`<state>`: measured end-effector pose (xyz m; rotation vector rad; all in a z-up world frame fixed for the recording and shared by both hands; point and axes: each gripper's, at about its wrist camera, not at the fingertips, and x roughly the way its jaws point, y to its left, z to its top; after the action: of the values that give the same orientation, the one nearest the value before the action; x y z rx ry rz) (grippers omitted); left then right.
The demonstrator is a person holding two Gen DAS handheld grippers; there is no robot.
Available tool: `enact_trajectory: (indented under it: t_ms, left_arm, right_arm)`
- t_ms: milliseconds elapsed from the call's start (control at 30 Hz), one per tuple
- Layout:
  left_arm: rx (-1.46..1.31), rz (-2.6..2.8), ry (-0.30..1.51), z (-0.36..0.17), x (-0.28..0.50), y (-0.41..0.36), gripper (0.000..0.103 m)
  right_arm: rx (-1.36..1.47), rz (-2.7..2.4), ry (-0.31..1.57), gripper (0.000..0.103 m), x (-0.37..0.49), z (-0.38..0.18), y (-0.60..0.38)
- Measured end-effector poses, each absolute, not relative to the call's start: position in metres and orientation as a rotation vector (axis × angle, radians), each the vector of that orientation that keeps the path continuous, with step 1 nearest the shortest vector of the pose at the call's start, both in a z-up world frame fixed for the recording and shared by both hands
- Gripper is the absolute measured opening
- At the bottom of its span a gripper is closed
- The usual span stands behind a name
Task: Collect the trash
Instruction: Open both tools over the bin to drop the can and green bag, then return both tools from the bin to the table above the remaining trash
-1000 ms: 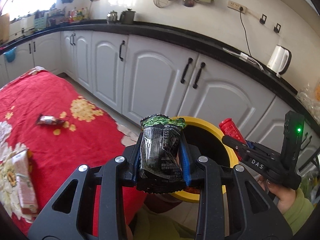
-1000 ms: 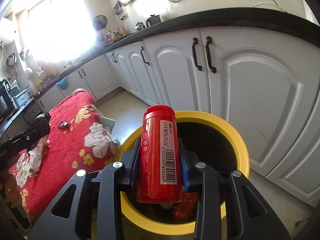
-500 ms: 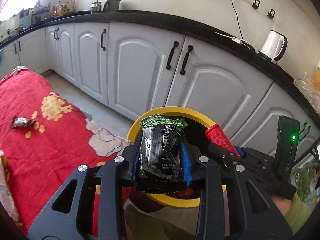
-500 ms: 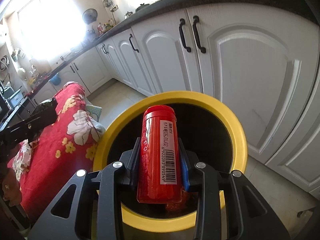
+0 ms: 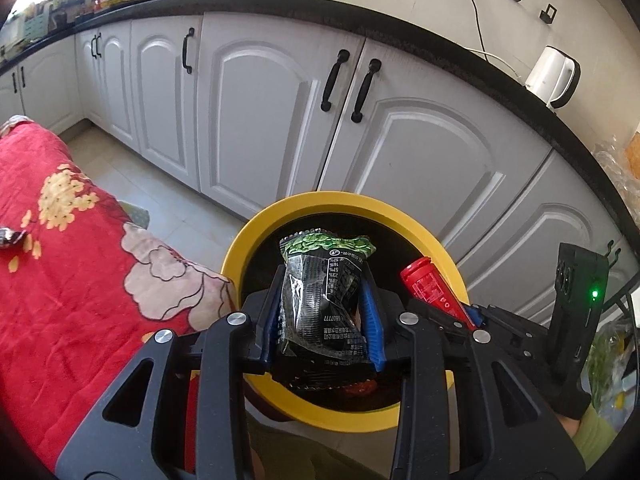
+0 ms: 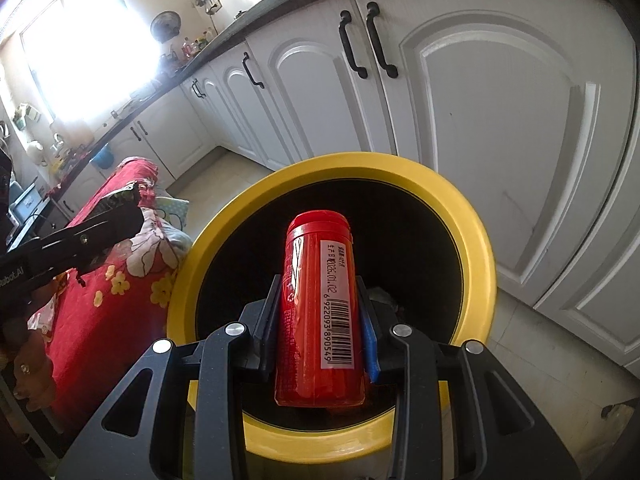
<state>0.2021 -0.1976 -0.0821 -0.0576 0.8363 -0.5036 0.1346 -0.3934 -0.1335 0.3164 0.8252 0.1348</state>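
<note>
Two held items over yellow-rimmed bin (image 6: 478,248) — snack packet (image 5: 324,300), red tube (image 6: 320,312).

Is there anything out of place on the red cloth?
Yes. One small dark wrapper lies loose on the red floral cloth, at the left edge of the left wrist view, away from the yellow bin.

your support surfaces: table under red floral cloth (image 5: 80,300) at left, small dark wrapper (image 5: 10,236) lying on it near far left edge, cut off by frame. pale tiled floor (image 5: 168,204) runs between cloth and white cabinets. yellow-rimmed bin (image 5: 256,232) stands on floor, touching cloth edge.
</note>
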Motion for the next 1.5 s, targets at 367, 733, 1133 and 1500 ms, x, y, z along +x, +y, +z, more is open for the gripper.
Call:
enact_trajectory:
  t_ms: [367,733,1133,1500]
  left_arm:
    - [-0.094,-0.438,0.818,-0.076,0.203,-0.180,0.092]
    - [-0.031,-0.309,0.729,-0.055,0.181,-0.145,0.092]
    - [-0.017,-0.213,0.625,-0.028,0.155,-0.098,0.092]
    - [-0.039,-0.123,0.567,-0.015,0.135,-0.054,0.092]
  right_arm:
    - [0.320,0.063,0.759,0.065,0.127,-0.118,-0.404]
    - [0.264,0.100,0.681,0.077,0.124,-0.084,-0.381]
    - [0.209,0.174,0.622,0.084,0.117,-0.052,-0.343]
    - [0.137,0.251,0.583,0.087,0.112,-0.029,-0.304]
